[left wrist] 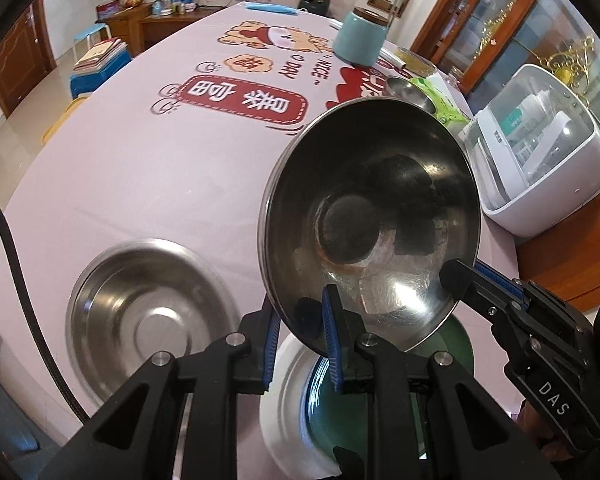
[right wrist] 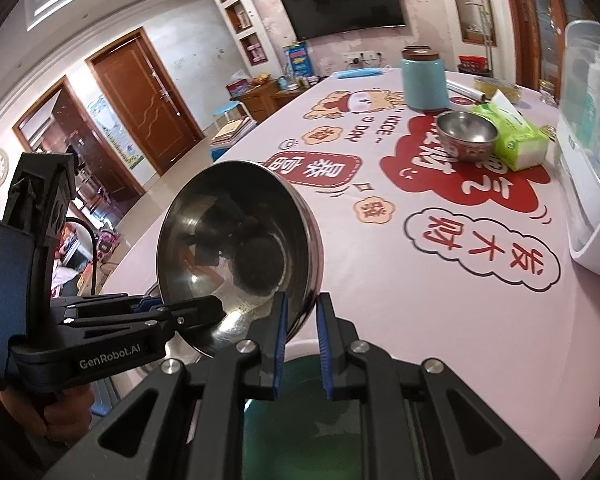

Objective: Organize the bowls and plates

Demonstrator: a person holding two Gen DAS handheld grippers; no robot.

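A steel bowl (left wrist: 372, 220) is held tilted in the air, its mouth facing the cameras. My left gripper (left wrist: 300, 340) is shut on its near rim. My right gripper (right wrist: 302, 336) is shut on the same bowl (right wrist: 240, 248) at its lower right rim, and shows in the left wrist view (left wrist: 460, 276) at the bowl's right edge. Below it lies a white plate (left wrist: 284, 400) with a green bowl (left wrist: 452, 344) on it, also seen under my right gripper (right wrist: 300, 420). A steel plate (left wrist: 148, 312) lies to the left. A small steel bowl (right wrist: 466, 136) stands farther back.
A pink printed tablecloth (left wrist: 140, 180) covers the table. A teal canister (right wrist: 424, 80), a green tissue pack (right wrist: 512, 140) and a roll of wrap stand at the far end. A white sterilizer cabinet (left wrist: 540, 152) stands at the right edge.
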